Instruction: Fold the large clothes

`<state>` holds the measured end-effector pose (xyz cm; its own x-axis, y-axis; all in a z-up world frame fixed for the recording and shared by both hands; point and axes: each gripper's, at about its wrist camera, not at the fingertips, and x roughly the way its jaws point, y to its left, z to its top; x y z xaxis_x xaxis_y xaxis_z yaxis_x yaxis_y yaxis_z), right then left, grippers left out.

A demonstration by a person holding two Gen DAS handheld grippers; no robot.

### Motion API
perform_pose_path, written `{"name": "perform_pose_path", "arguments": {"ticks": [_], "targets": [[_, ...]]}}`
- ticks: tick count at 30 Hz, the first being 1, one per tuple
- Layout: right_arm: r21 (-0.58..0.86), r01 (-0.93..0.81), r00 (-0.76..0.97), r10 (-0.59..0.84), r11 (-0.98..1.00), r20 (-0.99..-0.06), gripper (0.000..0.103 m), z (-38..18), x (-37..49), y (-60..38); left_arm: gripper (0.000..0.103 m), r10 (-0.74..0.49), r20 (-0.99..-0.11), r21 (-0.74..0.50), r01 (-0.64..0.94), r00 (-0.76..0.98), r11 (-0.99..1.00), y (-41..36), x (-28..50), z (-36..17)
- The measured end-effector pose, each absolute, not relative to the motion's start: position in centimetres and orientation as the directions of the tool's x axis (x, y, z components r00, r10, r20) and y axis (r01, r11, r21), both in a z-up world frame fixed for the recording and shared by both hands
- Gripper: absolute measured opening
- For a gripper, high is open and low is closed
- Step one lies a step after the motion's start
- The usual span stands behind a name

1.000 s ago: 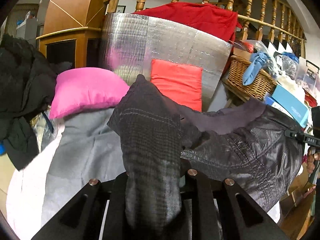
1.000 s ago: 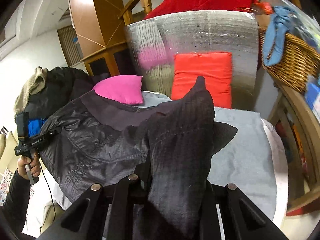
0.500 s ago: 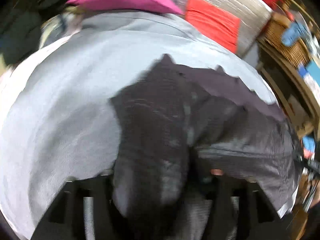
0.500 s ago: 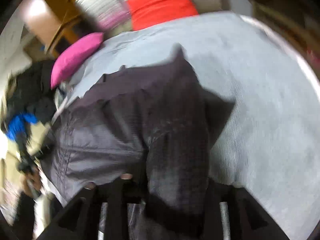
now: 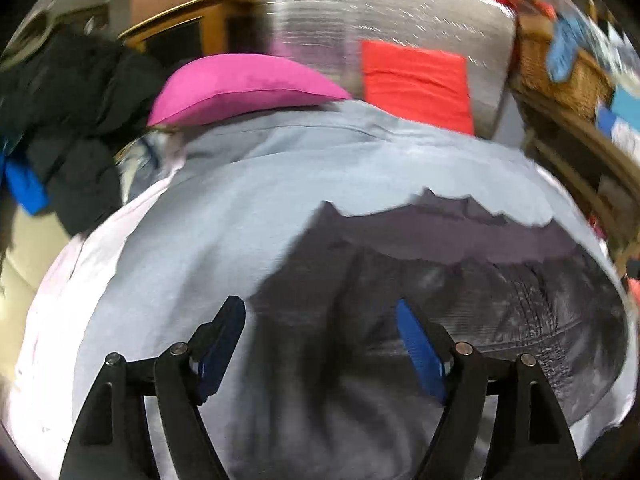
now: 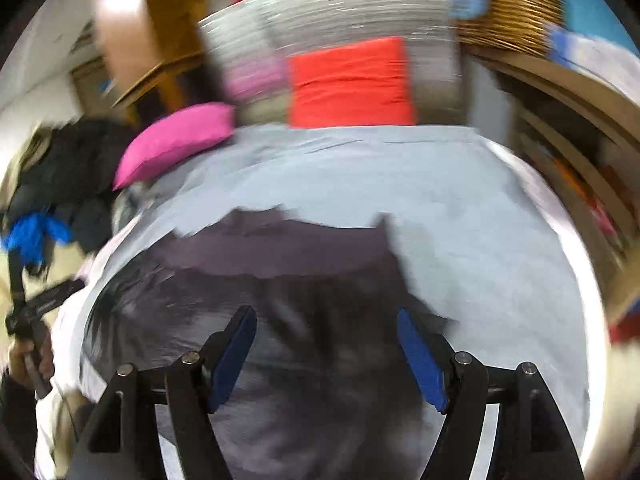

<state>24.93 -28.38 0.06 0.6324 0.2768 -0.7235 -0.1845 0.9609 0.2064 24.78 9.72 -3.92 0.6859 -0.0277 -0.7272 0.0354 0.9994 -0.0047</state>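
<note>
Both grippers, clamped on raised dark fabric a second ago, now stand lowered over the bed with jaws opening. Left gripper (image 5: 318, 316): blue pads apart, dark garment (image 5: 460, 304) lying between them, not pressed. Right gripper (image 6: 326, 326): pads apart, same garment (image 6: 280, 300) beneath, released. Garment lies spread on the grey bed cover (image 5: 240, 208), from 6 o'clock toward centre. Beyond, at 11 o'clock, a pink pillow (image 5: 240, 84); at 1 o'clock, a red cushion (image 5: 416, 80).
</note>
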Motion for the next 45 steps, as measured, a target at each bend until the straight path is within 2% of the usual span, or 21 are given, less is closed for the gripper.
{"name": "perform_pose_path", "arguments": {"ticks": [3,7,17,22,29,32,35,37,41,45], "targets": [[0.177,-0.160,0.594,0.238,0.971,-0.768,0.076,-2.9,27.0,-27.3,0.078,-0.024,-0.750,0.009,0.046,0.661,0.999,7.2,25.4,-5.8],[0.179,-0.033,0.521,0.169,0.983,-0.836,0.076,-7.7,28.4,-30.1,0.078,-0.012,-0.791,0.020,0.046,0.612,0.999,5.5,25.5,-8.4],[0.254,0.040,0.538,0.193,0.966,-0.821,0.076,-10.4,29.1,-32.4,0.080,-0.012,-0.798,0.030,0.059,0.603,0.998,5.0,26.0,-10.8],[0.187,0.070,0.562,0.116,0.980,-0.819,0.076,-8.9,27.9,-31.5,0.080,-0.010,-0.812,0.020,0.045,0.583,0.999,5.0,25.4,-10.1],[0.153,-0.010,0.713,0.114,0.988,-0.692,0.076,-3.0,21.0,-28.1,0.080,-0.034,-0.779,-0.010,0.042,0.626,0.999,4.8,21.7,-7.5],[0.129,0.000,0.708,0.091,0.992,-0.700,0.077,-4.0,18.8,-27.4,0.080,-0.068,-0.769,-0.040,0.058,0.636,0.998,4.1,20.1,-7.5],[0.137,0.059,0.659,0.064,0.989,-0.749,0.077,-7.1,18.2,-28.7,0.080,-0.071,-0.789,-0.037,0.069,0.610,0.997,3.2,19.4,-9.1],[0.200,0.075,0.647,0.105,0.977,-0.755,0.077,-8.8,18.2,-30.2,0.082,-0.056,-0.795,-0.022,0.064,0.604,0.998,2.7,19.3,-10.3],[0.229,0.108,0.639,0.109,0.968,-0.761,0.077,-7.9,18.3,-30.3,0.083,-0.031,-0.797,0.002,0.054,0.603,0.999,2.2,19.0,-9.7],[0.225,0.091,0.694,0.101,0.970,-0.713,0.078,-4.9,15.9,-29.0,0.085,-0.034,-0.780,-0.012,0.039,0.625,0.999,2.3,17.6,-7.9]]}}
